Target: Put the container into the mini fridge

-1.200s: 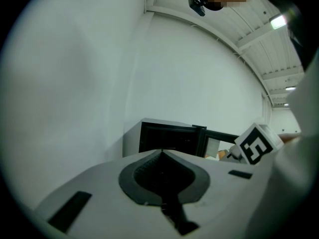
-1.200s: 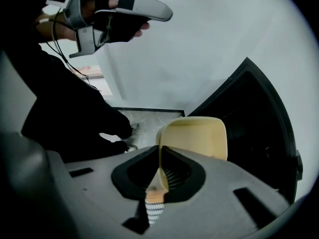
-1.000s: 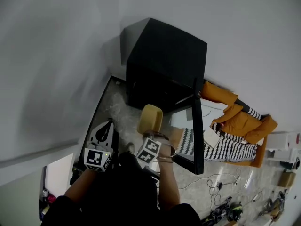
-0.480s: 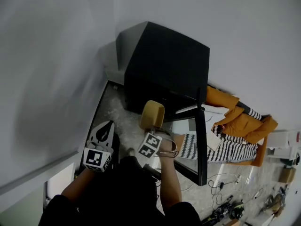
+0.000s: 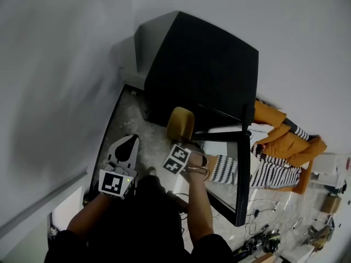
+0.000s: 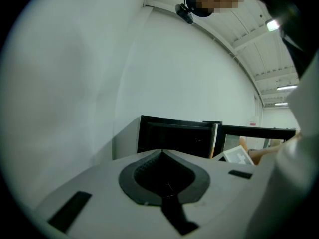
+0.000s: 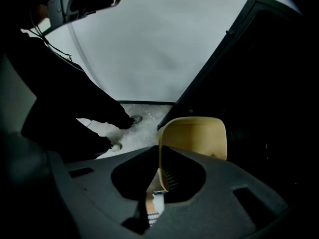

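My right tool (image 7: 160, 158) is clenched on the yellow container (image 7: 197, 136). Its own view shows one thin wall of the container nipped between the jaws, with the rest of it spreading to the upper right of them. The head view hides that grip and shows only the container's rounded back. There it sits mid-frame, off the floor (image 5: 131, 114), just before the lower left corner of the mini fridge (image 5: 203, 64) and its open front. In the right tool's view the fridge fills the right half as plain blackness, its frame edge slanting from the upper right down to the container. It is too dark to make out anything inside, and I cannot tell whether the container has crossed the opening.

My left tool (image 6: 162, 153) is clenched on nothing, with its jaws meeting at the tips. The head view puts it at the lower left, well apart from the container and over the pale marbled floor. Its own view looks up from low down at the fridge's front and at the open door (image 6: 256, 132) edge-on. White wall fills the left of that frame, and ceiling lights (image 6: 286, 87) show at the upper right.

Only the head view shows the door swung out to the right of the container. Beyond it, at the right of the frame, lie an orange jacket (image 5: 285, 144) and a black-and-white striped cloth (image 5: 263, 171), with cables at the lower right. In the right tool's view, a shoe (image 7: 133, 119) rests on the floor at centre left, under a dark leg.
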Motion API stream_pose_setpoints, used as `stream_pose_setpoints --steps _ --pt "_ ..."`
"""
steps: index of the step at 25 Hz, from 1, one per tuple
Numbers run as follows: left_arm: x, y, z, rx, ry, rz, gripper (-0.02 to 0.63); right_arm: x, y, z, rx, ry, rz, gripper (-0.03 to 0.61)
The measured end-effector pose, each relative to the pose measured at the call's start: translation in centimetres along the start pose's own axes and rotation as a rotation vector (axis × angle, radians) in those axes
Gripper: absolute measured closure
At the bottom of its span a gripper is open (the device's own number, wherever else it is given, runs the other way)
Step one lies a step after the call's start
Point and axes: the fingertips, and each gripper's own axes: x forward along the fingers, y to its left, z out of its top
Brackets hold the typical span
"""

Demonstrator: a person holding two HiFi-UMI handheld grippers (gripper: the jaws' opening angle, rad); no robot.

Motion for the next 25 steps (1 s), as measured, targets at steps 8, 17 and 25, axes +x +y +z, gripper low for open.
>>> stream_pose_setpoints --steps 8,17,25 --pt "1.5 -0.7 -2.6 -0.043 0.014 -0.026 0.611 3.7 -1.7 -0.9 -0.003 0.011 -0.015 0.563" --pt "2.2 0.2 -2.7 -0.058 -0.048 0.020 0.611 7.2 -3.6 -1.7 -0.016 0.040 -0.034 0.563" --pt "2.6 0.9 -3.2 -0.073 -0.049 0.032 0.611 9.5 -5.4 -1.8 -0.033 0.058 -0.034 0.563"
